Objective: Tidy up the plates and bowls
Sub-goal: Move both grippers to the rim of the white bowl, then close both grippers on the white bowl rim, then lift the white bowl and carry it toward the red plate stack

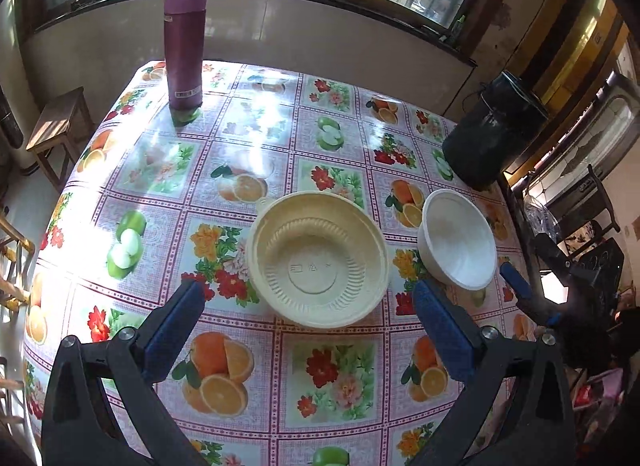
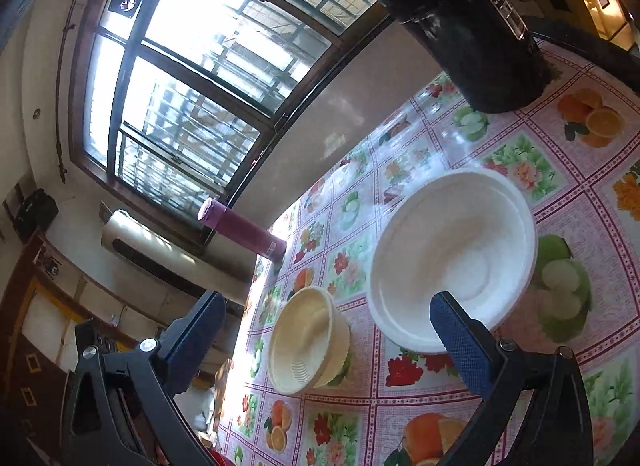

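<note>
A cream bowl [image 1: 318, 262] with a ribbed inside stands upright on the fruit-patterned tablecloth [image 1: 240, 145]. A smaller white bowl [image 1: 458, 240] sits just to its right, apart from it. My left gripper [image 1: 308, 286] is open, with its blue pads either side of the cream bowl's near rim and nothing held. In the right wrist view, which is tilted, my right gripper [image 2: 326, 300] is also open. One of its pads overlaps the near rim of the white bowl [image 2: 452, 258], and the cream bowl [image 2: 308, 346] lies between the fingers. One blue finger [image 1: 516, 280] of the right gripper shows beside the white bowl.
A tall purple bottle [image 1: 185, 41] stands at the table's far left corner. A black cylindrical pot [image 1: 494, 129] stands at the far right, behind the white bowl. A wooden stool [image 1: 60, 125] is on the floor left of the table. Windows run along the wall behind.
</note>
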The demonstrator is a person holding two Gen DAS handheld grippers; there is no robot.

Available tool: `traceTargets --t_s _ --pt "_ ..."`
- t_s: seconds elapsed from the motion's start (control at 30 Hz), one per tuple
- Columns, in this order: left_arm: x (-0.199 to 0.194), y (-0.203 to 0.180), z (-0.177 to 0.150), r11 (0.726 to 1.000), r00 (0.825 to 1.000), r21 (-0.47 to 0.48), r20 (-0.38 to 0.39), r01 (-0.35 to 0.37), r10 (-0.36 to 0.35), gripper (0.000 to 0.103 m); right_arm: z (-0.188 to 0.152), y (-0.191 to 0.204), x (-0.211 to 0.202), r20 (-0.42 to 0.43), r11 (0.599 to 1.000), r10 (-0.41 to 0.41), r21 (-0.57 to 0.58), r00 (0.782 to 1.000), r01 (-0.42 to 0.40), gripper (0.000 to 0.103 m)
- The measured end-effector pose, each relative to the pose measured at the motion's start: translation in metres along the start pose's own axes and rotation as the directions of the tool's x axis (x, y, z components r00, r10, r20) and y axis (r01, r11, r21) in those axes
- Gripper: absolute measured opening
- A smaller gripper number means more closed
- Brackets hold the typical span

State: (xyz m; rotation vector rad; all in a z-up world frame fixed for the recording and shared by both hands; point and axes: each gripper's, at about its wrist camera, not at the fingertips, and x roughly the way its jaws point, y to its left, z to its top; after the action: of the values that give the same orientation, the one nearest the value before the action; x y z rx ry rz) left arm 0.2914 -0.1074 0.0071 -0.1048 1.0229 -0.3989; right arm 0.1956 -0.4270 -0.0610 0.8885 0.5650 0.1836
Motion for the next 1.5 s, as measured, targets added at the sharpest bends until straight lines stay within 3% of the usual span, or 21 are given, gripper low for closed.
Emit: traceTargets --t_s 0.13,0.33,0.5,0.7,0.73,0.83,0.97,1.07,1.13,1.2,1.3,1.37,1.5 --pt "0.024 -0.047 0.015 0.999 0.999 0.013 -0.001 0.047 -0.047 0.103 0.024 -0.012 -0.025 0.065 0.994 -0.097 -0.048 0.993 0.1 0.103" --pt "0.079 -0.101 0.033 0.999 0.999 0.032 -0.034 0.041 -0.04 0.103 0.045 -0.063 -0.018 0.028 0.988 -0.147 0.047 0.989 0.146 0.103" --pt "0.107 -0.121 0.045 0.998 0.997 0.012 -0.054 0.057 -0.057 0.103 0.048 -0.096 -0.004 0.01 0.988 -0.09 0.124 0.996 0.088 0.103" --pt "0.14 -0.13 0.041 0.999 0.99 0.048 -0.139 -0.02 0.026 0.103 0.054 -0.111 0.013 0.021 0.99 -0.072 0.126 0.997 0.069 0.097" --pt "0.141 -0.13 0.04 0.998 0.989 0.06 -0.139 -0.032 0.04 0.103 0.055 -0.109 0.015 0.03 0.993 -0.068 0.098 0.997 0.064 0.092" --pt "0.146 -0.135 0.043 0.996 0.99 0.084 -0.131 -0.042 0.053 0.103 0.052 -0.104 0.022 -0.007 0.993 -0.055 0.1 0.998 0.055 0.089" --pt "0.147 -0.146 0.047 0.993 0.992 0.116 -0.123 -0.014 0.028 0.103 0.055 -0.102 0.017 -0.007 0.995 -0.056 0.088 0.998 0.056 0.089" --pt "0.148 -0.15 0.046 0.989 0.99 0.142 -0.126 -0.039 0.057 0.103 0.055 -0.105 0.017 -0.021 0.994 -0.056 0.097 0.998 0.058 0.087" --pt "0.148 -0.151 0.045 0.987 0.989 0.156 -0.133 -0.041 0.062 0.103 0.055 -0.106 0.02 -0.04 0.994 -0.048 0.101 0.998 0.052 0.075" --pt "0.148 -0.151 0.042 0.987 0.989 0.158 -0.136 -0.035 0.057 0.098 0.054 -0.107 0.022 -0.052 0.993 -0.053 0.104 0.997 0.058 0.07" --pt "0.149 -0.151 0.04 0.987 0.988 0.159 -0.144 -0.031 0.054 0.078 0.053 -0.109 0.024 -0.063 0.992 -0.041 0.115 0.997 0.048 0.058" --pt "0.152 -0.154 0.038 0.985 0.985 0.169 -0.161 -0.026 0.054 0.056 0.052 -0.109 0.025 -0.065 0.992 -0.057 0.108 0.996 0.064 0.053" --pt "0.157 -0.155 0.036 0.986 0.983 0.168 -0.179 -0.007 0.038 0.048 0.051 -0.109 0.027 -0.07 0.991 -0.079 0.099 0.994 0.085 0.041"
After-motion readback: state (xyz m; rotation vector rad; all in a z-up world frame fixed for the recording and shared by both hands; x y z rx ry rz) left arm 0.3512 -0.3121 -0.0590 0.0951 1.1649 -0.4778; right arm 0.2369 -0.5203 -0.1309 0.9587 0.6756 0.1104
